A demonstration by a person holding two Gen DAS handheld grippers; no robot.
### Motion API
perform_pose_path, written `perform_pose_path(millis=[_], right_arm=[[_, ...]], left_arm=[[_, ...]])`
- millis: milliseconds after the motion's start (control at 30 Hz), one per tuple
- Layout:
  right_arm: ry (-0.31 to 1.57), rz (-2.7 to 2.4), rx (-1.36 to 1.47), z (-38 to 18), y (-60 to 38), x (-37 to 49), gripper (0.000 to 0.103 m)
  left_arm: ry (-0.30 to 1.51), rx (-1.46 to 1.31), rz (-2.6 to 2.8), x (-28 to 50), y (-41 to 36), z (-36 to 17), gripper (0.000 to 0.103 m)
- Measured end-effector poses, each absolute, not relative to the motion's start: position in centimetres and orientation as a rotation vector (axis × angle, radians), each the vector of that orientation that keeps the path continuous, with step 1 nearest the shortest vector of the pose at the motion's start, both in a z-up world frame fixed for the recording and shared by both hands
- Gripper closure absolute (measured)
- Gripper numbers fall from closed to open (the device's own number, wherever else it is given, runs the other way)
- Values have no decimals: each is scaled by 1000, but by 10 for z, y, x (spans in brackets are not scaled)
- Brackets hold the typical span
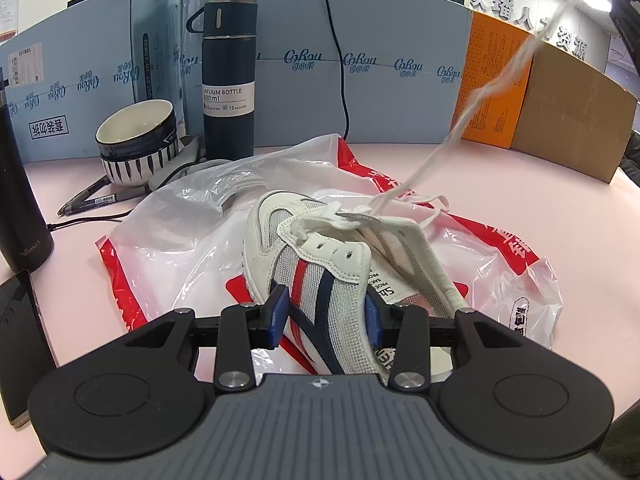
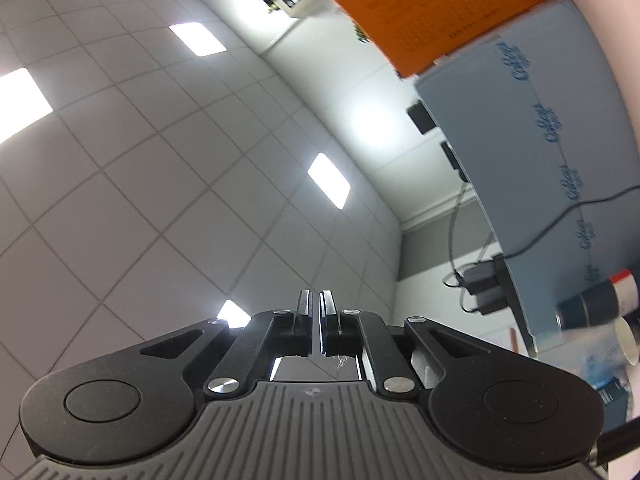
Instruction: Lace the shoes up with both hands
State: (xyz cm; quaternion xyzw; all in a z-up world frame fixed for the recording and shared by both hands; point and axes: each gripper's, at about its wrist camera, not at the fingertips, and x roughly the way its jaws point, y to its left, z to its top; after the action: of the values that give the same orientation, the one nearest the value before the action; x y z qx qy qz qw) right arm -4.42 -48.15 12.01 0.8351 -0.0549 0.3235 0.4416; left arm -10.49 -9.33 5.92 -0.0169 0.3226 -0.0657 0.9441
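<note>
White sneaker (image 1: 320, 272) lies on a plastic bag (image 1: 192, 232) on the pink table (image 1: 500, 184), heel clamped by the left gripper (image 1: 326, 316). Lace (image 1: 472, 116) runs taut upward. Right gripper (image 2: 316, 304) clenched; whether on the lace, cannot tell. Behind: empty bowl (image 1: 138, 136), vacuum bottle (image 1: 229, 76), boxes (image 1: 400, 68).

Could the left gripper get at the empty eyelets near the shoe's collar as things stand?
Probably not: the left gripper is clamped on the shoe at its heel, steadying it. The eyelets lie open just beyond.
</note>
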Motion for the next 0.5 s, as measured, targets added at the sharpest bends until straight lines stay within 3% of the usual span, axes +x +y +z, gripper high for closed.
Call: perform_pose_path(millis=[167,233,267,300,367,500], right_arm=[[-142,802,1967,133,-497,-42,98],[0,776,1862,135,-493,-38,97],[103,753,1809,129,-485,-35,87],[204,728,1753,124,-477,-31,58],[398,666,1658,107,-458,-25,32],[727,507,1557,49,-418,-19,34]], left_arm=[[655,-27,-131,-105,-94,60,66],[646,-10,-130,-106,-97,61,66],[641,-3,-133,-106,-98,62,66],[637,4,-137,-105,-99,63,66],[631,13,-138,-104,-101,63,66],[628,0,-128,-104,-97,63,64]])
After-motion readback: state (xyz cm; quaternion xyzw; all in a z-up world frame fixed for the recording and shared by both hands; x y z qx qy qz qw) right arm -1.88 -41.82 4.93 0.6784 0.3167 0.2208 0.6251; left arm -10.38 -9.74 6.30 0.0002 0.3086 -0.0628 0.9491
